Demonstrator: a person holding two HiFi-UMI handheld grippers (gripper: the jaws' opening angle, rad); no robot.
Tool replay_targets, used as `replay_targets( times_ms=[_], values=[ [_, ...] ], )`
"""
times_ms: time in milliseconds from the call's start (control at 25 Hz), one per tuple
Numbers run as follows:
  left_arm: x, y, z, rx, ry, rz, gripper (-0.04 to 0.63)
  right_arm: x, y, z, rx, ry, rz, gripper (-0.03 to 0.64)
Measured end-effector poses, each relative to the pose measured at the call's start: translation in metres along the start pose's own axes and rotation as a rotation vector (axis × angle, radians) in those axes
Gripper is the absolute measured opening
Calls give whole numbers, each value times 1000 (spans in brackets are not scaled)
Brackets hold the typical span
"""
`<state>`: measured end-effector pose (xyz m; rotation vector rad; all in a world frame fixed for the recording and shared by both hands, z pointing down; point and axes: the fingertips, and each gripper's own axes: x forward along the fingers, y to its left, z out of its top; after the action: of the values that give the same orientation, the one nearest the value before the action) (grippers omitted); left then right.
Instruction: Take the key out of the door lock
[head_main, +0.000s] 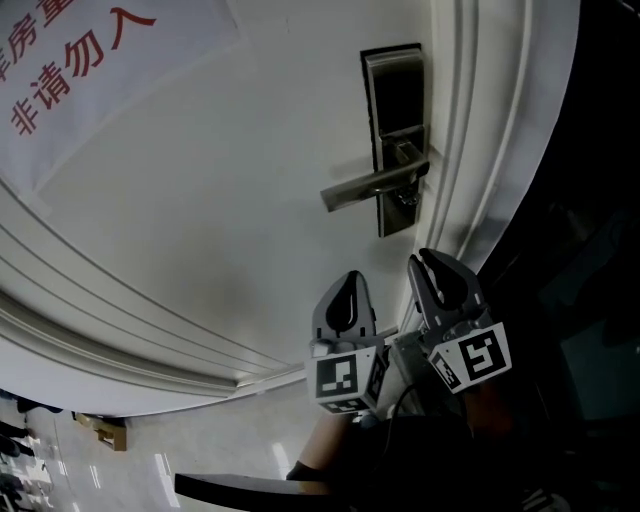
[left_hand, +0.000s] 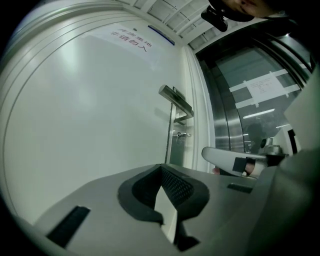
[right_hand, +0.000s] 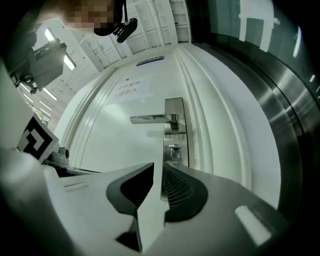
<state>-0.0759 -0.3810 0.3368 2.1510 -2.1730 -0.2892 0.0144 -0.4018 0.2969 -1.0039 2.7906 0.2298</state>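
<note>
Key (right_hand: 173, 150) sits in the lock plate (right_hand: 175, 107), just below where the handle joins it, and neither tool touches it.

Nearest to me, the left tool (left_hand: 161, 170) has its pads drawn together at the tips with nothing caught between them. Only white door (left_hand: 90, 125) shows through the wedge behind the tips. In the head view it hangs short of the lock plate, below it and to the left.

The right tool (right_hand: 156, 167) hangs beside the left one, more directly beneath the lock plate. Its jaws are parted by a narrow slit and hold nothing. Looking along them, I see the slit lined up with the lower part of the lock plate. The key shows just above the tips, apart from them.

Beyond the tools, the lock plate is a tall metal strip fixed to the door, close to its moulded edge. The lever handle (right_hand: 150, 118) juts from the plate towards the middle of the door, roughly level. The key's head reads as a small rounded metal bow, too small for detail.

Farther off on the door, a paper notice (head_main: 80, 60) with red characters hangs well away from the lock plate, on the handle's side. On the lock plate's other side, past the mouldings, runs a brushed steel frame (right_hand: 287, 130).
</note>
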Motion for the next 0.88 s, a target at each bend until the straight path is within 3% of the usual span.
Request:
replay_targets(
  times_ms=[240, 440, 760, 880],
  values=[
    [3, 8, 8, 15, -12, -18, 0, 20, -12, 22, -208, -12, -10, 54],
    [5, 11, 5, 33, -11, -38, 0, 36, -21, 29, -409, 54, 3, 89],
    [3, 23, -1, 15, 0, -12, 0, 60, -27, 26, -727, 123, 20, 94],
    [2, 24, 0, 2, 0, -11, 0, 64, -30, 25, -831, 151, -10, 94]
  ],
)
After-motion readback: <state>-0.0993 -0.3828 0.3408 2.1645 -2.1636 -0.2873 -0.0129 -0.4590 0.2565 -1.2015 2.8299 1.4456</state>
